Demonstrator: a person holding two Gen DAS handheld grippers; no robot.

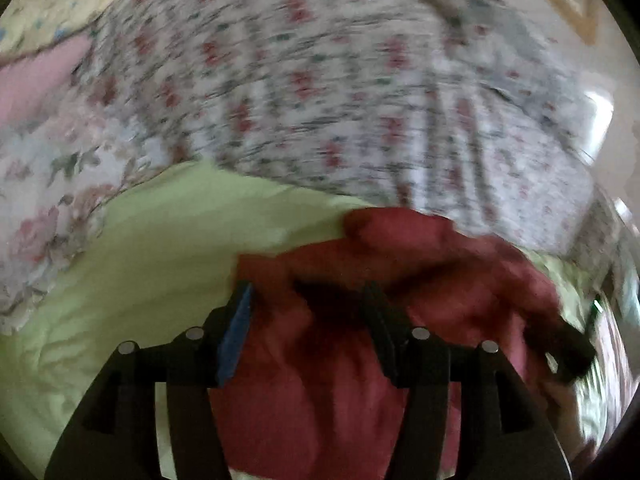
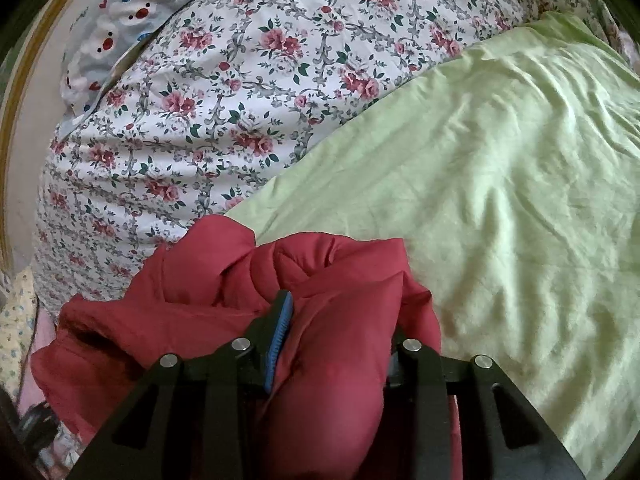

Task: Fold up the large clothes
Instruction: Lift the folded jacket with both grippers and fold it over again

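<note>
A red padded garment (image 1: 320, 360) lies bunched on a pale green sheet (image 1: 160, 256); the left wrist view is blurred by motion. My left gripper (image 1: 308, 300) has the red fabric bulging between its fingers and looks shut on it. In the right wrist view the same red garment (image 2: 328, 344) fills the gap between the fingers of my right gripper (image 2: 340, 312), which is shut on a thick fold of it. The garment's loose part trails to the lower left of that view. The other gripper shows as a dark shape (image 1: 568, 352) at the right of the left wrist view.
A floral quilt (image 2: 240, 100) is heaped behind the garment on the bed. A grey cartoon-print pillow (image 2: 120, 28) lies at the far left. The green sheet (image 2: 500, 180) spreads to the right. A wooden bed frame (image 2: 16, 120) runs along the left edge.
</note>
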